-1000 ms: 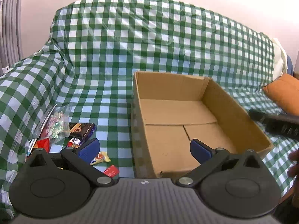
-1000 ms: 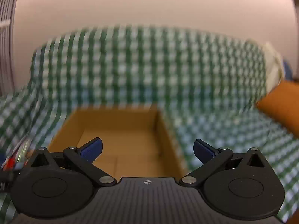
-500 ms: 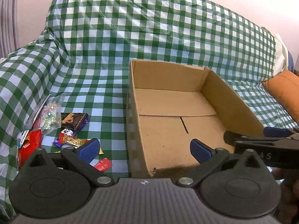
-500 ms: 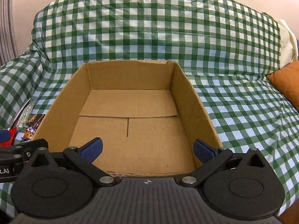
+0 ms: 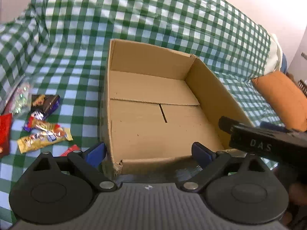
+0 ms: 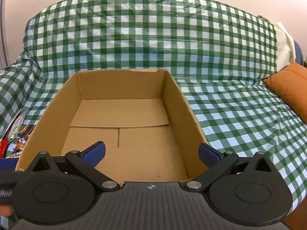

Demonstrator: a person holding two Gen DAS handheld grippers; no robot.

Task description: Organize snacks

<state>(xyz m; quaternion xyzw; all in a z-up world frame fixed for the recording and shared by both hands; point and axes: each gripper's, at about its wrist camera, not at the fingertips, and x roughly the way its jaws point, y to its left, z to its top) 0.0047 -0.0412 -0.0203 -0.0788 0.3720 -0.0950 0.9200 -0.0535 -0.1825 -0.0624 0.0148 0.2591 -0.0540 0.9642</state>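
An open, empty cardboard box (image 5: 214, 99) (image 6: 174, 103) sits on a sofa covered in green checked cloth. Several snack packets lie left of it: a yellow bar (image 5: 43, 137), a dark purple pack (image 5: 49, 103), a red pack (image 5: 4, 132) and a clear bag (image 5: 21, 95). Some show at the left edge of the right wrist view (image 6: 19, 134). My left gripper (image 5: 148, 153) is open and empty at the box's near left corner. My right gripper (image 6: 151, 154) is open and empty over the box's near edge; its body shows in the left wrist view (image 5: 264, 141).
An orange cushion (image 5: 282, 97) (image 6: 289, 92) lies on the sofa at the right. The checked sofa back (image 6: 153, 32) rises behind the box. A white cloth (image 6: 284, 40) hangs at the back right corner.
Both grippers have moved closer to the box and tilted down. The left view now shows more snacks and the right gripper beside it. Both stay open.
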